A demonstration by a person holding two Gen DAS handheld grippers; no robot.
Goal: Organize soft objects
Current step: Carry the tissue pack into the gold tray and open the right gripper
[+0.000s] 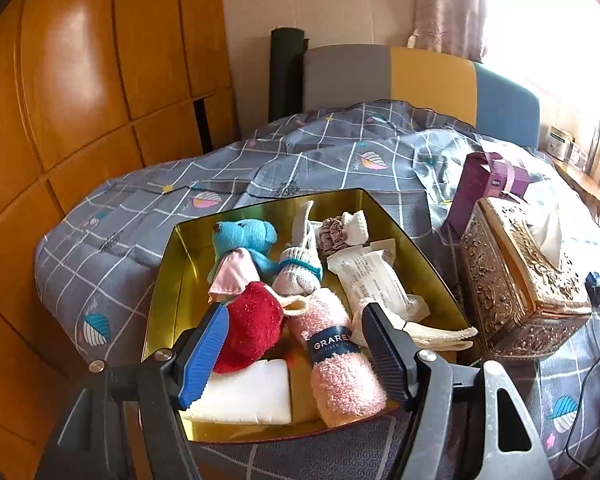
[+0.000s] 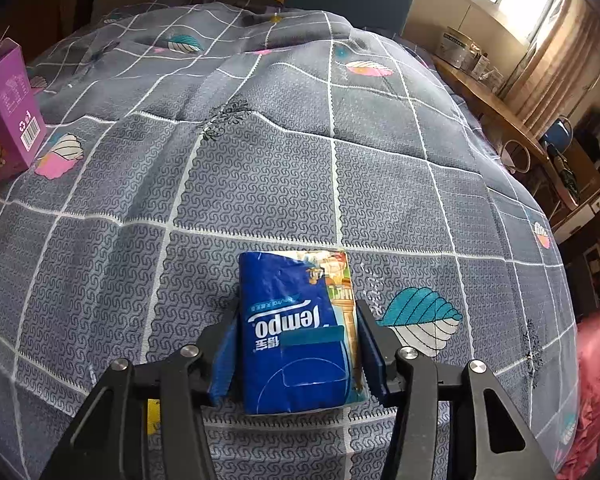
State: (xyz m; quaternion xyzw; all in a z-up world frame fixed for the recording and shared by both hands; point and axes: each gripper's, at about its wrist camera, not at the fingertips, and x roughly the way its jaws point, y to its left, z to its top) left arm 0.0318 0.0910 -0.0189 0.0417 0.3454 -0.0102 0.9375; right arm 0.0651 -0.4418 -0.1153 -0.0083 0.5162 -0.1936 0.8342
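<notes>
Because the right gripper (image 2: 296, 344) has its fingers (image 2: 370, 350) pressed against both long sides of the tissue pack (image 2: 298, 332), which sits on or just above the quilt (image 2: 260, 152) on the bed, the main worry is the hold itself: the pack is soft and wrapped in slick film, so a squeeze low on its body could let it bulge, twist or slide out during a lift, and it would land on the quilt and not in the tin (image 1: 180, 280). That tin, seen from the left wrist, is already crowded with a blue teddy (image 1: 246, 240), a white sock (image 1: 300, 268), a red plush (image 1: 252, 324), a pink sock roll (image 1: 340, 356), a white pad (image 1: 244, 396) and a wrapped packet (image 1: 374, 276), so a careless drop could perch the pack on the heap and let it roll over the rim. The left gripper (image 1: 296, 344) hangs over the near end of the tin with its fingers (image 1: 204, 356) spread wide and nothing between them; one finger is close to the red plush and could snag it if lowered. A tissue box (image 1: 520, 280) just beside the tin could be knocked by an arriving arm. As for writing, the pack reads "Tempo", upside down from this view, with Chinese characters and small print I cannot make out; the sock band reads "GRARE", the rest being cut off by a finger; a purple carton (image 2: 8, 112) carries a barcode and recycling mark.
</notes>
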